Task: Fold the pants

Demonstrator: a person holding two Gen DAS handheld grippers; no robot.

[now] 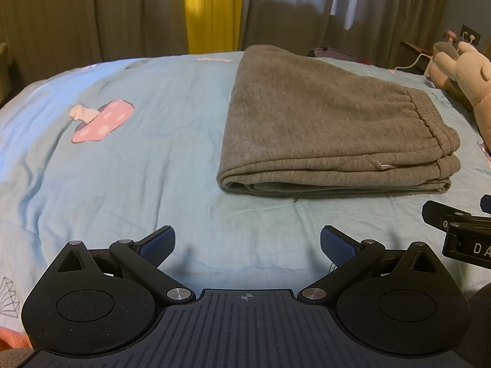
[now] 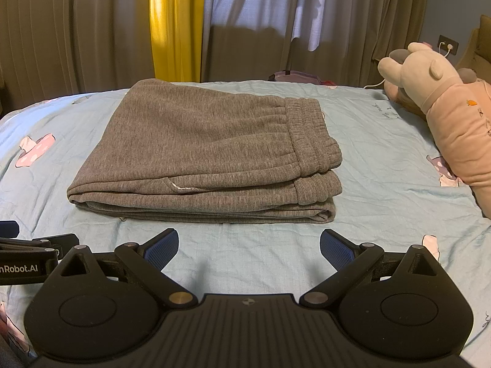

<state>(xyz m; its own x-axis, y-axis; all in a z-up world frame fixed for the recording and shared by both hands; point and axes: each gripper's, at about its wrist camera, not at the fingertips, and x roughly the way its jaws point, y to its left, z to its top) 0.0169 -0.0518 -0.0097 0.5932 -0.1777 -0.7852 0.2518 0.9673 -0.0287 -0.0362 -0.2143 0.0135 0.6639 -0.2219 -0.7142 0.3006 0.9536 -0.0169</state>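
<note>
- Gray pants folded into a thick stack on the bed, in the middle of the right wrist view and right of the middle in the left wrist view.
- Left gripper low in the frame, jaws spread wide, holding nothing, a bit apart from the near edge of the stack.
- Right gripper low in the frame too, jaws spread wide and empty, just short of the pants.
- Looks like the folding is about done; likely only a last check or a small tidy left.
- To tidy well: press flat from the top, line up the loose bottom layers at the near edge, pinch only the edge, never dig under the whole stack.
- Soft, fuzzy, ribbed cloth; puffy stretchy waistband bunched on the right side; rounded fold on the left.
- Thin, wrinkly light blue sheet with pink mushroom prints.
- Squishy plush toy at the right edge, well apart from the pants.
</note>
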